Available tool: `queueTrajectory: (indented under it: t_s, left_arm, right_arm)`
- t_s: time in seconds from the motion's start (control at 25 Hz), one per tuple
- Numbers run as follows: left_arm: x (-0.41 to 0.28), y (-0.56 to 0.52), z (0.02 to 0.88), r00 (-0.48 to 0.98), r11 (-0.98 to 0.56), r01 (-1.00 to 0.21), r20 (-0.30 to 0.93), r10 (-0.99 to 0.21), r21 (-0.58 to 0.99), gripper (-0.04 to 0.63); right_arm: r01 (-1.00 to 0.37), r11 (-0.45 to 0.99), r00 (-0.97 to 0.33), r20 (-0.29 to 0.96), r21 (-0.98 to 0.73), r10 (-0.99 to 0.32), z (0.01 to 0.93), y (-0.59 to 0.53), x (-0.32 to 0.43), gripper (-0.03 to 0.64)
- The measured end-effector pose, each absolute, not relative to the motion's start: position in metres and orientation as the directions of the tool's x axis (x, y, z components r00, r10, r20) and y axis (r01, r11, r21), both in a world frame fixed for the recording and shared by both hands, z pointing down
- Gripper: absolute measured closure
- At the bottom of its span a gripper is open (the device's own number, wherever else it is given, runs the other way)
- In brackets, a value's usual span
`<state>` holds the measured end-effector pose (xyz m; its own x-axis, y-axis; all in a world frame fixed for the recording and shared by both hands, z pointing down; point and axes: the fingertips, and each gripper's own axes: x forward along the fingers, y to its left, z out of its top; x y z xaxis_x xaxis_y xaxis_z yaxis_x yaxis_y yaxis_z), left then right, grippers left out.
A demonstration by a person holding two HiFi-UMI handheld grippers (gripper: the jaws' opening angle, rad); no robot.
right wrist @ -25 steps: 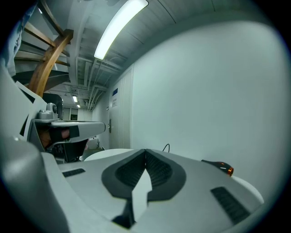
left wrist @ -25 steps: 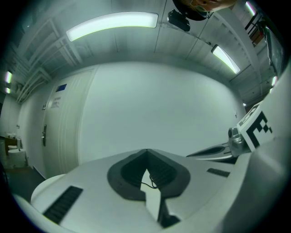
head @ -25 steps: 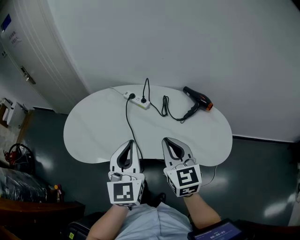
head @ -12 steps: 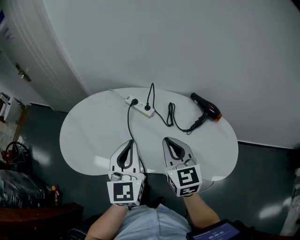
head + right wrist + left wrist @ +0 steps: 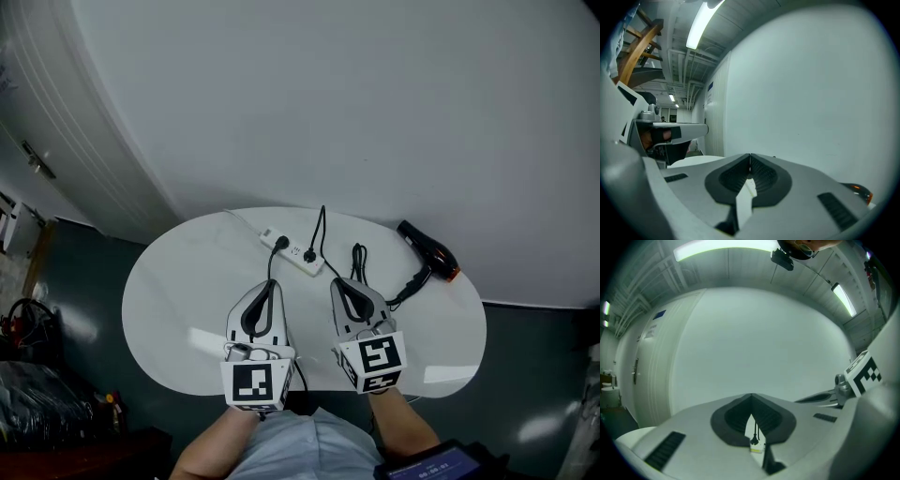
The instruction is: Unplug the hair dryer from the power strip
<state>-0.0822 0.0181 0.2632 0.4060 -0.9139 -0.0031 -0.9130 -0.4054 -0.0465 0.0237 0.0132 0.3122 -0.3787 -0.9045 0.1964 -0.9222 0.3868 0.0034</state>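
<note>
A white power strip (image 5: 291,249) lies at the back middle of the round white table (image 5: 178,291), with two black plugs in it. The black hair dryer (image 5: 429,249) with an orange end lies at the back right, and its cord (image 5: 360,259) loops toward the strip. My left gripper (image 5: 267,284) and right gripper (image 5: 338,280) hover side by side over the table's near half, both shut with nothing in them, a little short of the strip. In the left gripper view a plug (image 5: 753,440) shows through the gap below the shut jaws. The right gripper view catches the dryer's orange end (image 5: 857,188).
A white wall (image 5: 375,112) rises right behind the table. A second black cord (image 5: 271,269) runs from the strip toward the front edge, under my left gripper. A door (image 5: 37,159) stands at the left, with clutter (image 5: 28,328) on the dark floor.
Both grippers have moved forward together over the table's front edge, closer to the power strip. They stay shut and side by side.
</note>
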Motion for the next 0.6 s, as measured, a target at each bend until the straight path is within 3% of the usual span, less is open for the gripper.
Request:
queueTrajectory:
  t_s: [0.6]
  left_arm:
    - [-0.09, -0.047, 0.27, 0.461, -0.461, -0.887, -0.006, -0.887, 0.001, 0.597]
  right_arm:
    - [-0.932, 0.363, -0.353, 0.211, 0.013, -0.912, 0.318, -0.038, 0.013, 0.615]
